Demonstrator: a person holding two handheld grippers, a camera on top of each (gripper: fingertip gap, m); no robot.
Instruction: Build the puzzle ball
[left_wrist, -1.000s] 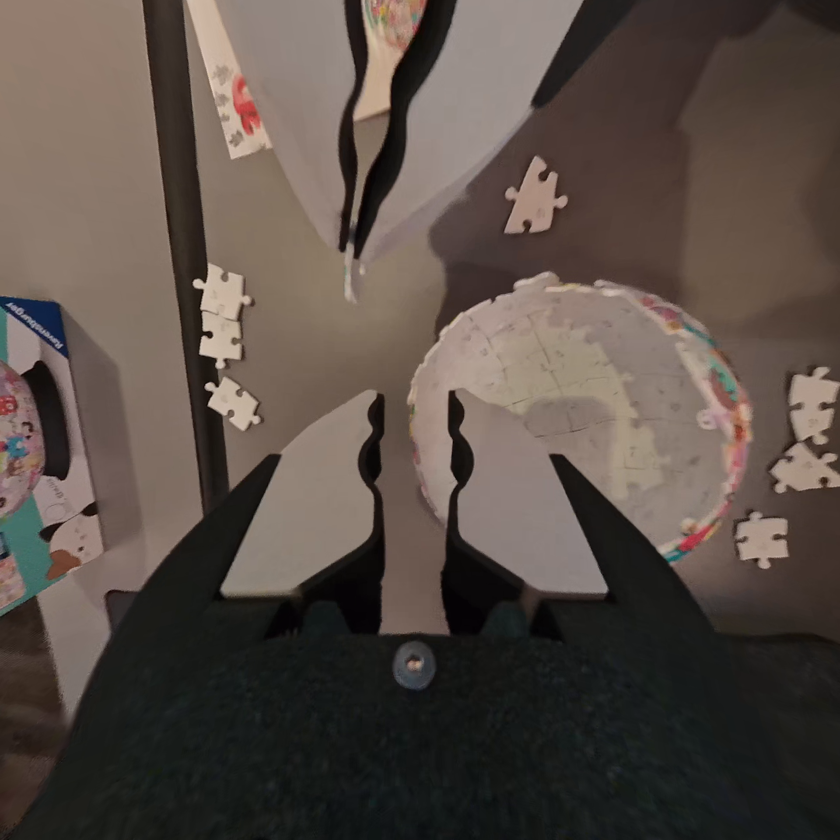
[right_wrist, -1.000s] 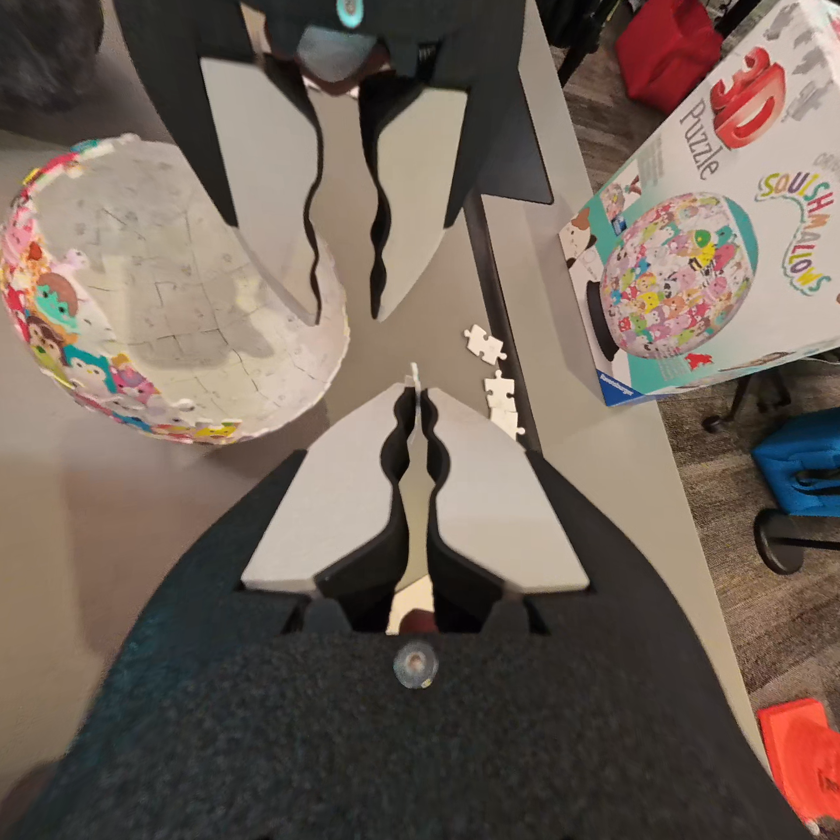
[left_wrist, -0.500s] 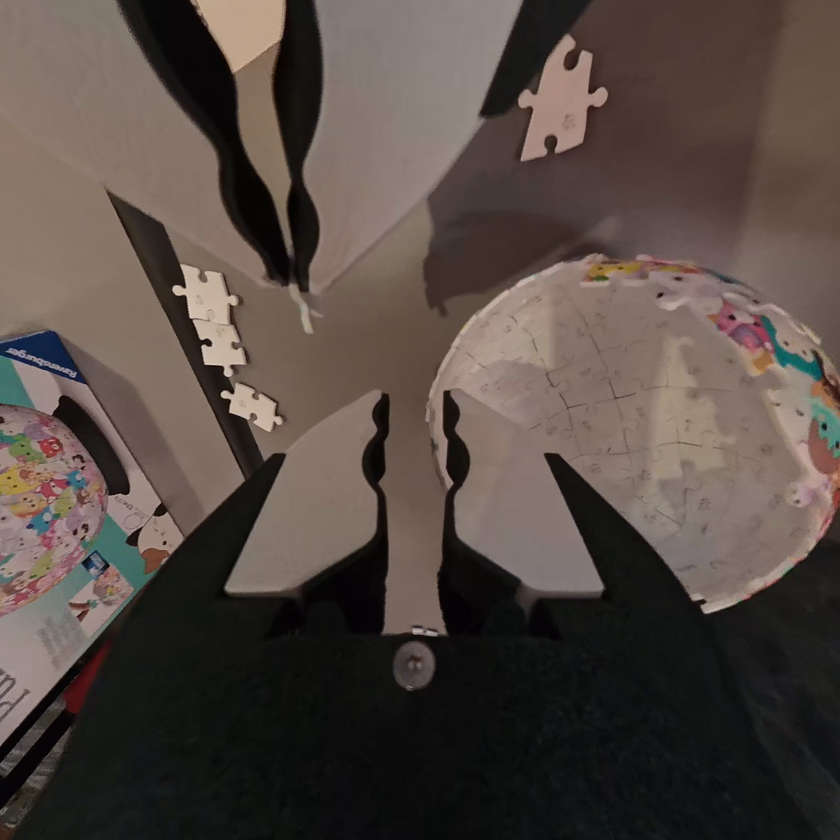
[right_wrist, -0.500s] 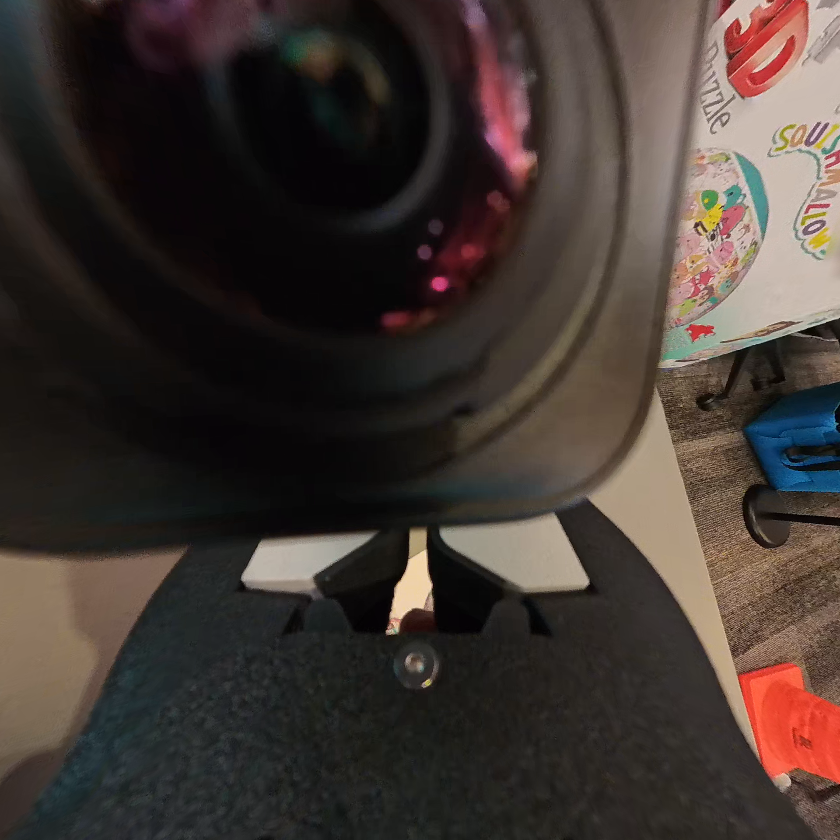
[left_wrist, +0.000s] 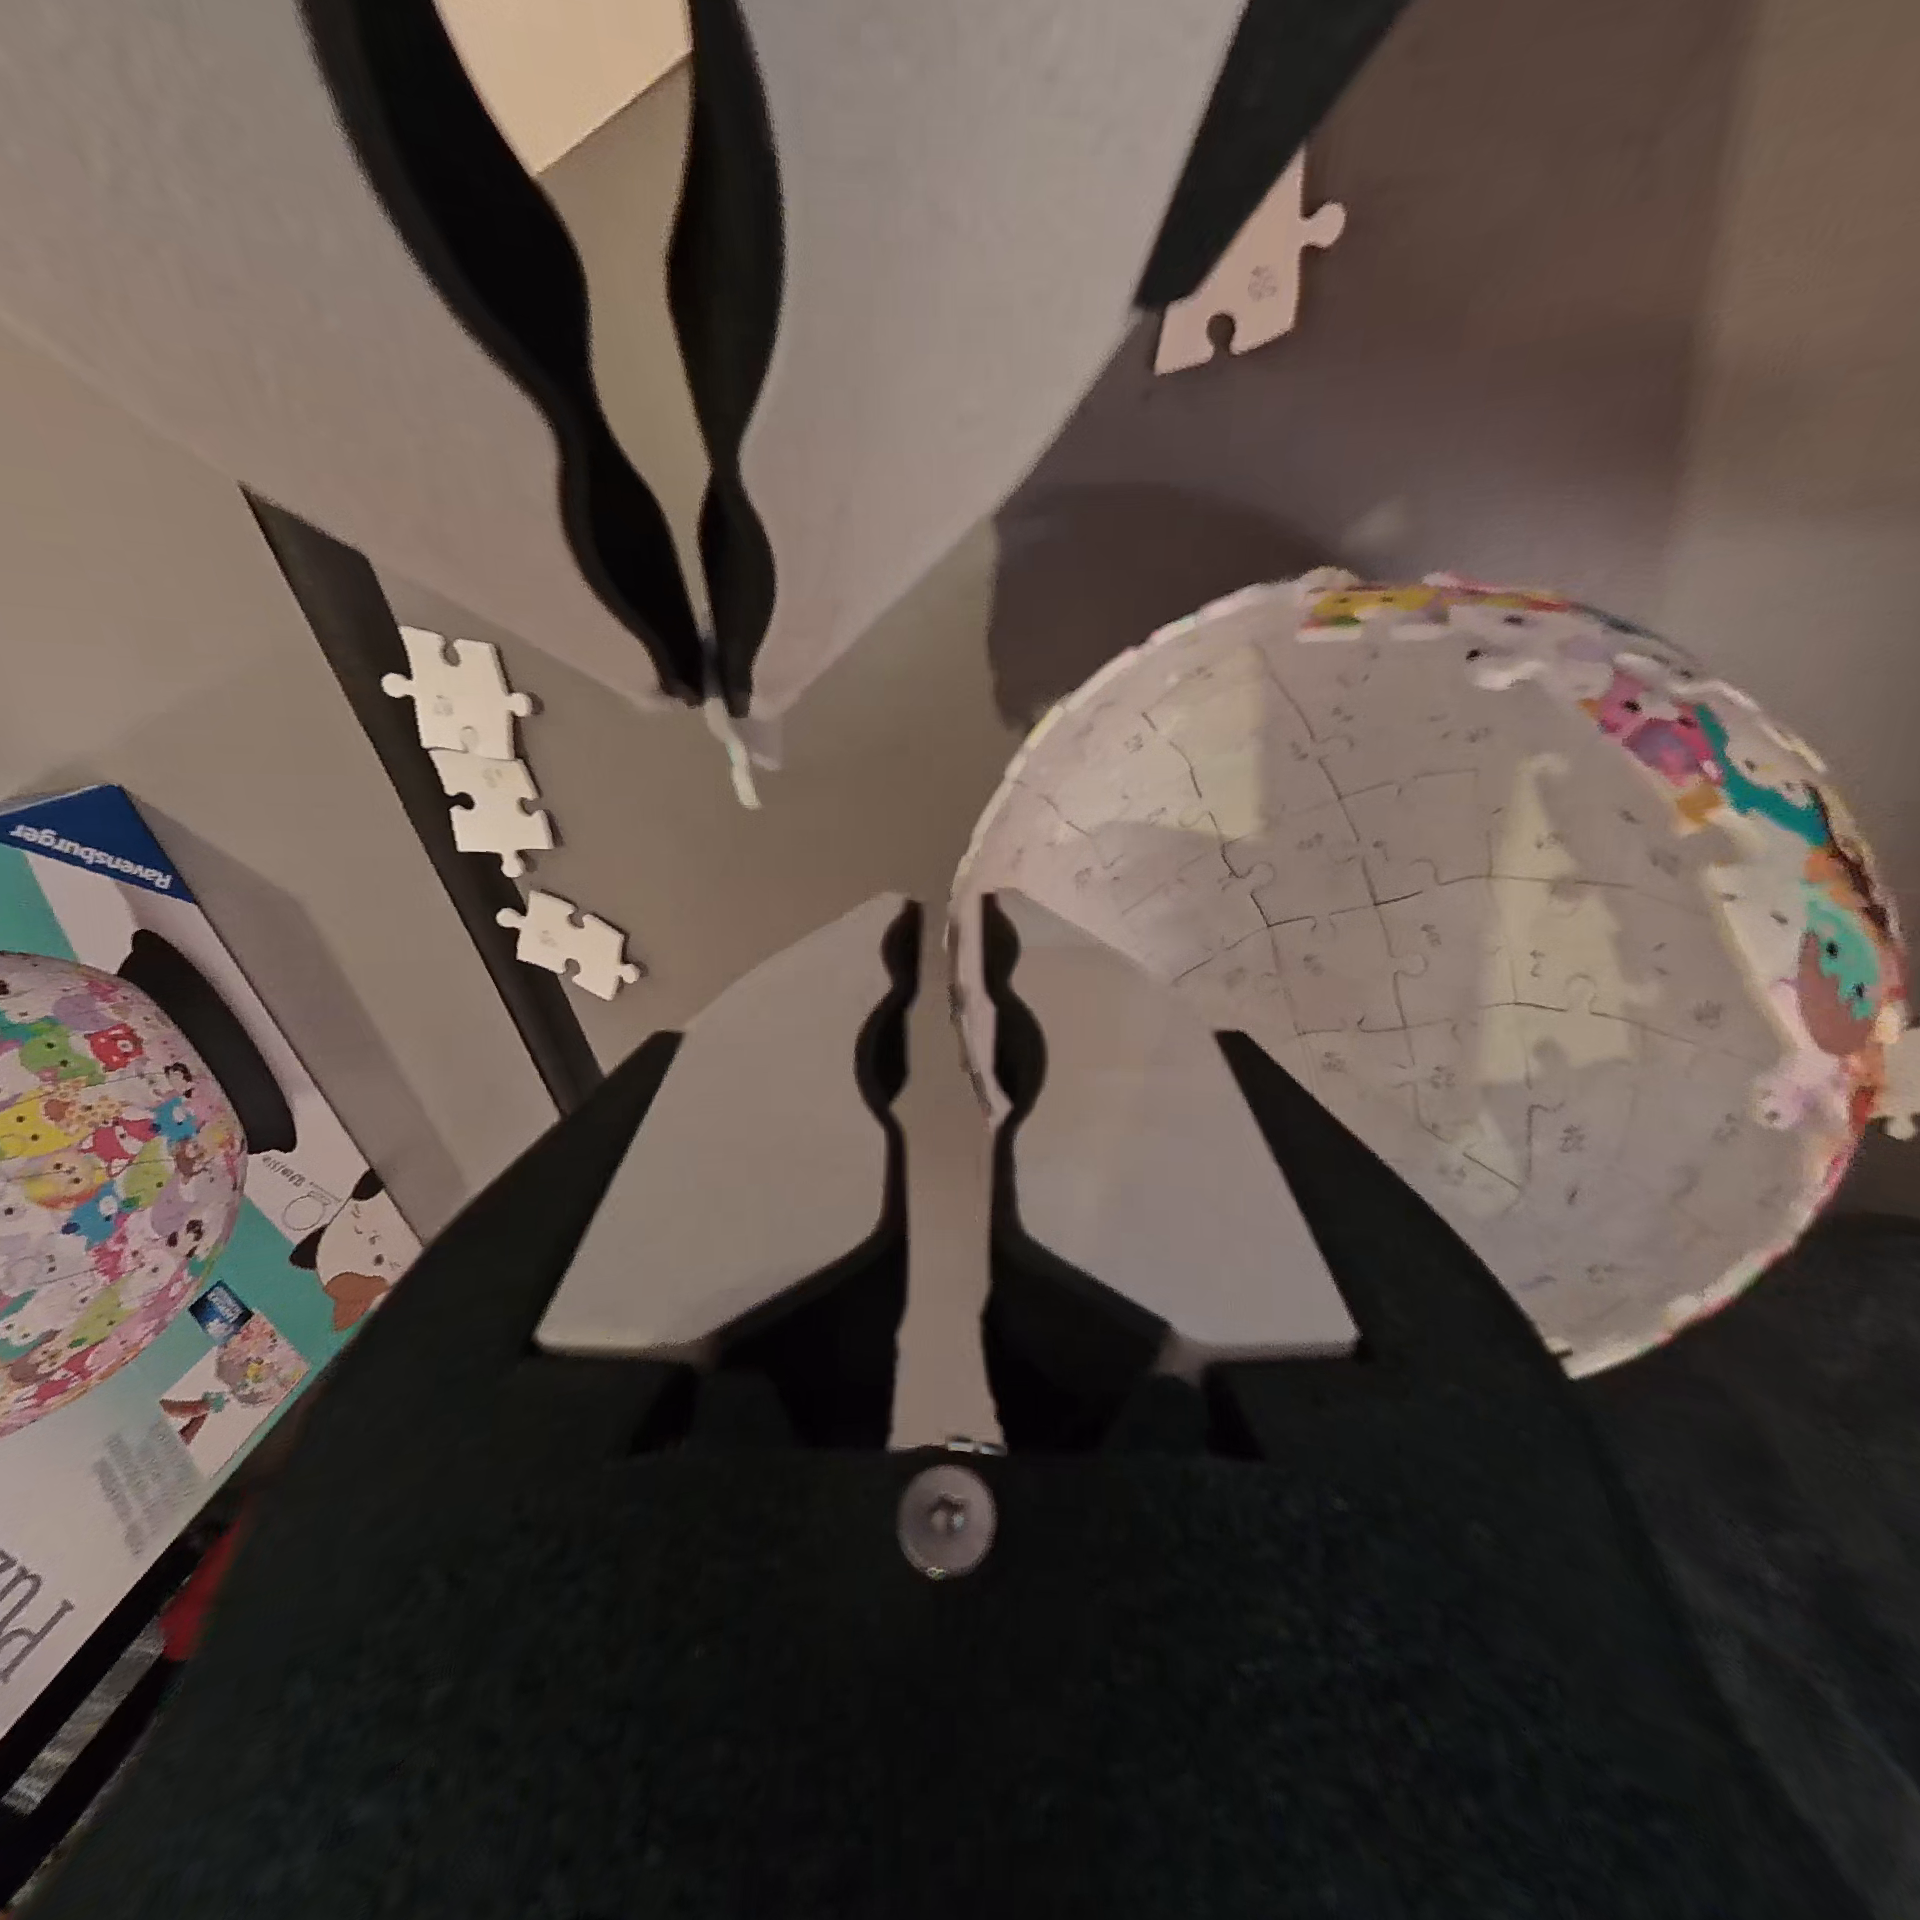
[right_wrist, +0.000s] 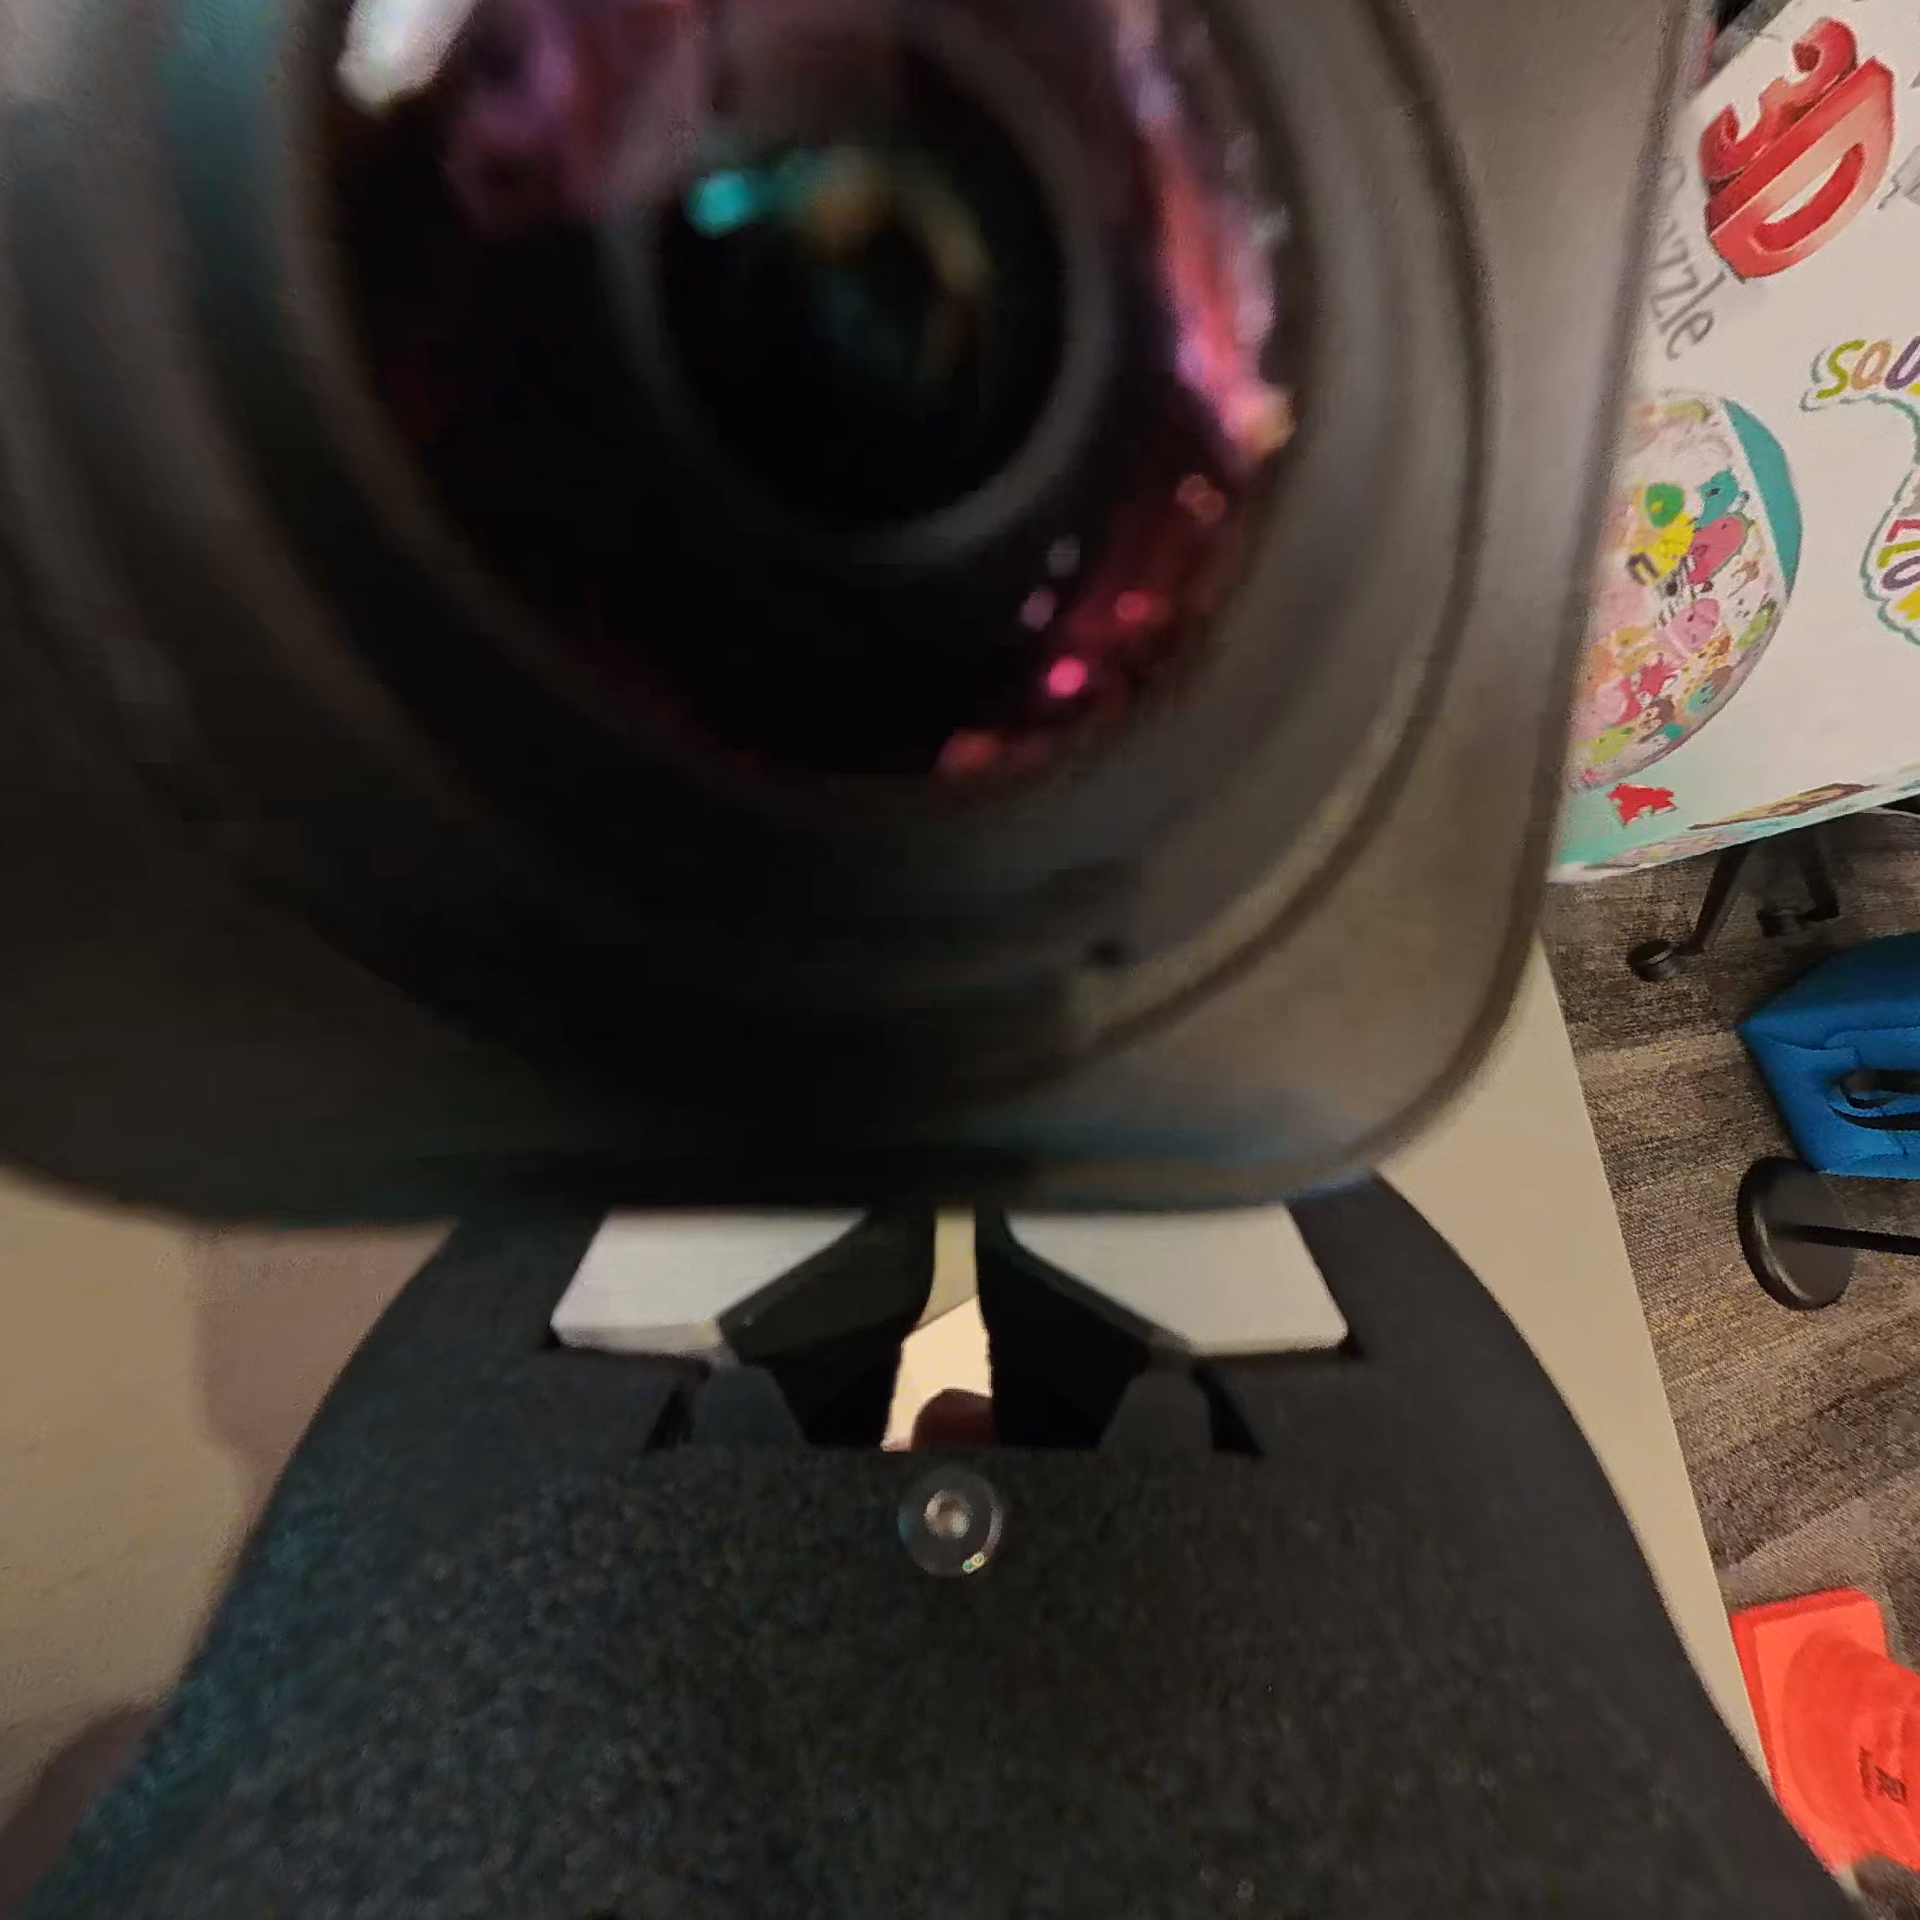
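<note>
Left gripper jaws slightly spread, empty, tips beside the half-built puzzle ball, which sits open side up, right of centre on the grey bench. Right gripper opposite, jaws pinching a white puzzle piece. Three loose pieces lie left, puzzle box near left. Right wrist view mostly blocked by a blurred camera lens.

Printed lettering covers the puzzle box: a white brand mark on its blue corner and a red and multicoloured title on its front. Small numbers, too faint to read, mark the white backs of the half-built puzzle ball and the loose pieces.
</note>
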